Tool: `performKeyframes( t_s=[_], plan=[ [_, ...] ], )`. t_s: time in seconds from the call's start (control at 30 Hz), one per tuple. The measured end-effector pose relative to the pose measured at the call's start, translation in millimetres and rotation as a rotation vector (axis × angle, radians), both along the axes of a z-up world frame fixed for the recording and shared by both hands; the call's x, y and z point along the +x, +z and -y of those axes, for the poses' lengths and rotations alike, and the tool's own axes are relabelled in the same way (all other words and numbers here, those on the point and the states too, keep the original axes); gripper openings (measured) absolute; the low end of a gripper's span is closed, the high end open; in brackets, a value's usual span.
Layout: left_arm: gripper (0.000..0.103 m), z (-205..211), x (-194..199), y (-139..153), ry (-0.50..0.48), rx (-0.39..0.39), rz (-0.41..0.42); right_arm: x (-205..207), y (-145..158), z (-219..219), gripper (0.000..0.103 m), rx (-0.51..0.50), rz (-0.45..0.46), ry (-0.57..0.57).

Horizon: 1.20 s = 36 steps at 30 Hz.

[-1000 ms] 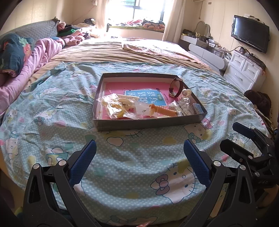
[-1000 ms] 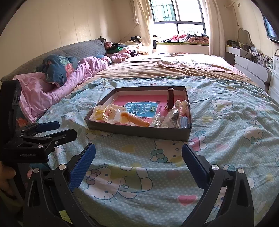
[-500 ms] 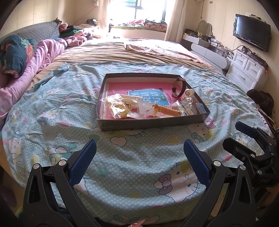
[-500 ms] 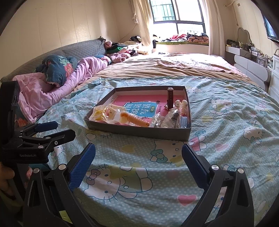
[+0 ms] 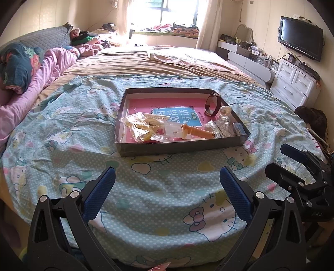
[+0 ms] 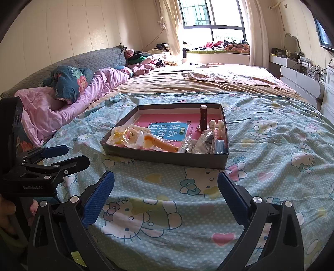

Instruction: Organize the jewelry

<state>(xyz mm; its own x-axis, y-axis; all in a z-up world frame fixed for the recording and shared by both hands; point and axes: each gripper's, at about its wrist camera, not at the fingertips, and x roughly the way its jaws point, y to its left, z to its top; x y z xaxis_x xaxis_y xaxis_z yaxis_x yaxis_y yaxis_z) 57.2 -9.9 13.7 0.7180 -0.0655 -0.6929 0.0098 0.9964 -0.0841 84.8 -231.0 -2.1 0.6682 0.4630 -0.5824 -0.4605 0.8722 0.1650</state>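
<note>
both grippers, left gripper (image 5: pixel 167 187) and right gripper (image 6: pixel 166 187), spread, empty, near bed's front edge; jewelry (image 5: pixel 196 132) lies bagged in tray (image 5: pixel 179 147); stage undetermined

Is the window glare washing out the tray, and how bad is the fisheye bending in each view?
Left wrist view: the window is blown out white, but the tray stays evenly lit and sharp. Right wrist view: window bright with its bars readable, and the tray clear. Both views bend walls and the bed edge strongly toward the dark corners.

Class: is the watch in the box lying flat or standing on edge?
On edge: the watch strap forms an upright loop beside the box wall.
</note>
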Motion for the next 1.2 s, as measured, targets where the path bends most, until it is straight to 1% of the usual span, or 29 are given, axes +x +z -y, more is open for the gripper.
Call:
performKeyframes(
  t_s=[1.2],
  plan=[
    [0.094,-3.1,-1.4,2.1,0.015,0.000,-0.006,-1.6,0.3,-1.2,0.099,-0.008,-0.005,0.002]
  ],
)
